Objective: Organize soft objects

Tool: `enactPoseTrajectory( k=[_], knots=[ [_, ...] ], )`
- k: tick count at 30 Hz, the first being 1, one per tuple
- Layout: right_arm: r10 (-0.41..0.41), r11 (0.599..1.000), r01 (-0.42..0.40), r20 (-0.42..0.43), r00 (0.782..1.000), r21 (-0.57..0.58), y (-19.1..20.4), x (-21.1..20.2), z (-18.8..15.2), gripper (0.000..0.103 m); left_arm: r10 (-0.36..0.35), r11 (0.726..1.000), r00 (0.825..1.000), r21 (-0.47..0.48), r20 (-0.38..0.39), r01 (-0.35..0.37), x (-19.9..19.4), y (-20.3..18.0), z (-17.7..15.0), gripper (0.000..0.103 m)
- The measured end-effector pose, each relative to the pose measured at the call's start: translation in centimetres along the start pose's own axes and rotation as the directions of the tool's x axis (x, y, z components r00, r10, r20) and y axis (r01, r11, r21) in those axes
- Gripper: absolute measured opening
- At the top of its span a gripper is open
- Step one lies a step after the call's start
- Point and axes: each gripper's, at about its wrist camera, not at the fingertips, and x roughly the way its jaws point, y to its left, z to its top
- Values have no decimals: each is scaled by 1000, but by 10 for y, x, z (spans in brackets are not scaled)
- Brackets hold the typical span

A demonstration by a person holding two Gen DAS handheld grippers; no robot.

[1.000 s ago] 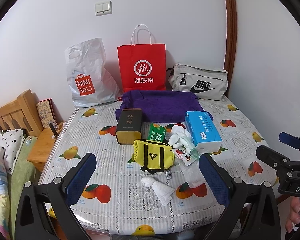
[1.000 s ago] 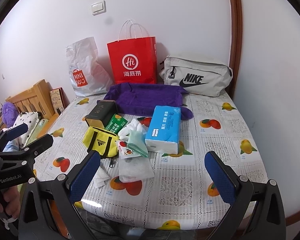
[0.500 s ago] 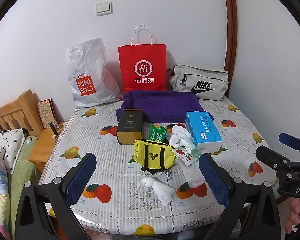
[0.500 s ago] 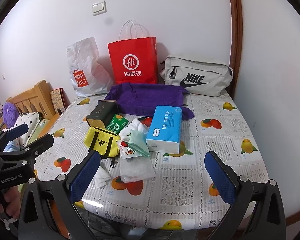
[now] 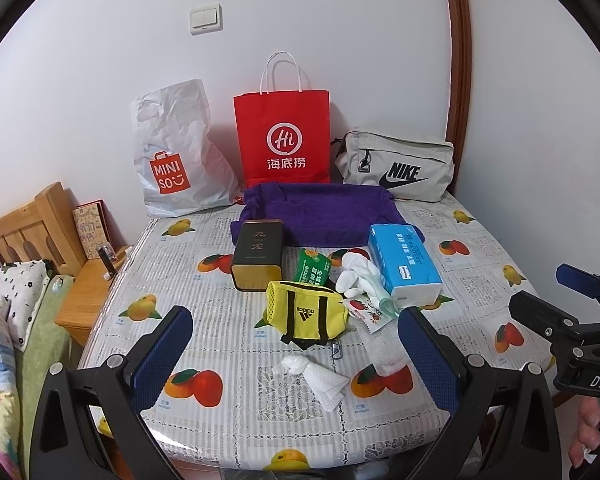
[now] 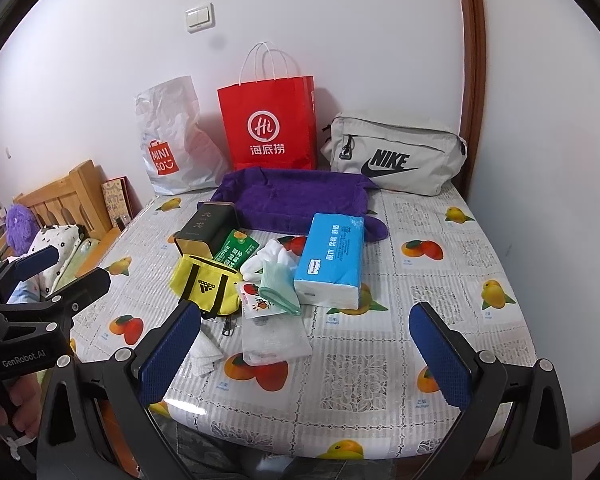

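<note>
Nothing much is shifting since a second ago, honestly: both cameras are creeping only a hair, and the stuff on the table is sitting exactly where it was.

Left wrist view first. We're holding the left gripper (image 5: 296, 354) with its jaws spread wide, gripping nothing, hovering over the near edge of the table (image 5: 220, 320) with the fruit-print cloth. Right between the blue pads a knotted white cloth (image 5: 312, 372) is lying by itself. Just behind it the yellow adidas bag (image 5: 306, 314) is sitting, with the dark tin box (image 5: 258, 254) behind that, the white gloves (image 5: 356, 276) to its right, and the blue tissue pack (image 5: 404, 266) touching the gloves. A purple towel (image 5: 320, 210) is spreading out at the back, in front of the red paper bag (image 5: 282, 140).

Right wrist view now. We're keeping the right gripper (image 6: 304, 354) wide open and empty too. A clear plastic pouch (image 6: 274, 340) is lying between its pads, with a mint-green cloth (image 6: 278, 284) just behind it, leaning against the tissue pack. The grey Nike bag (image 6: 396, 156) is resting against the wall.
</note>
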Motion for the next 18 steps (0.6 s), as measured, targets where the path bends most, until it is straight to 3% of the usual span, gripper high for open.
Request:
enactPoseTrajectory(
  k=[18],
  knots=[
    [3,1000,-3,-2,1000,-12,6,0,0,103,9,1000,1000,3,3,-9,-2,0,2,103]
  ],
)
